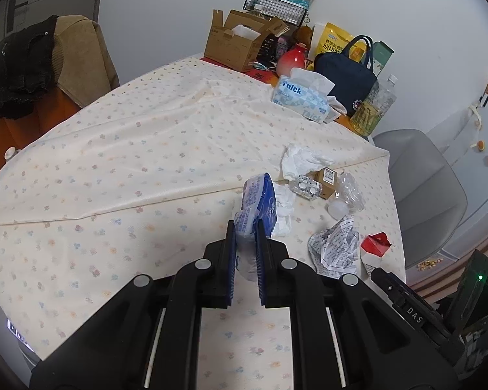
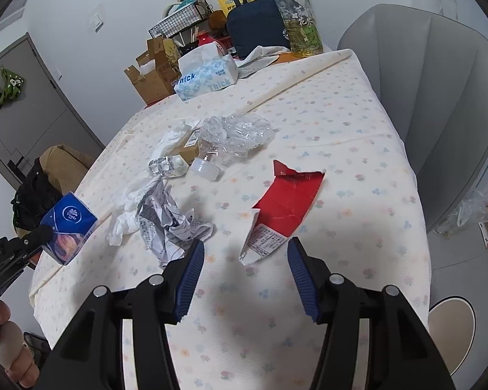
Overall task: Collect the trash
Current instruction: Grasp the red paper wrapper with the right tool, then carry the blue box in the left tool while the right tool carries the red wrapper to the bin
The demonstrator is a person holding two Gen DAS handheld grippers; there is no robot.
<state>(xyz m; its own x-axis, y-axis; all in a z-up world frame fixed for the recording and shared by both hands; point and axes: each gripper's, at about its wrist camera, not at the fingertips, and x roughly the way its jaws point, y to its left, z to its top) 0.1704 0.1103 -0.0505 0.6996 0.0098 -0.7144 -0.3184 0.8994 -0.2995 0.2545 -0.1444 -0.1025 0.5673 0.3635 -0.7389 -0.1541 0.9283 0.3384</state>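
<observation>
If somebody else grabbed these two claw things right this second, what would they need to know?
Left gripper: shut on the blue tissue pack, lifted off the table.
Right gripper: open, empty, hovering by the torn red wrapper.
On the tablecloth lie the printed crumpled paper, white tissues, clear plastic, a small brown box.
Done: one piece picked up.
Left: everything else; no bin in view.
</observation>
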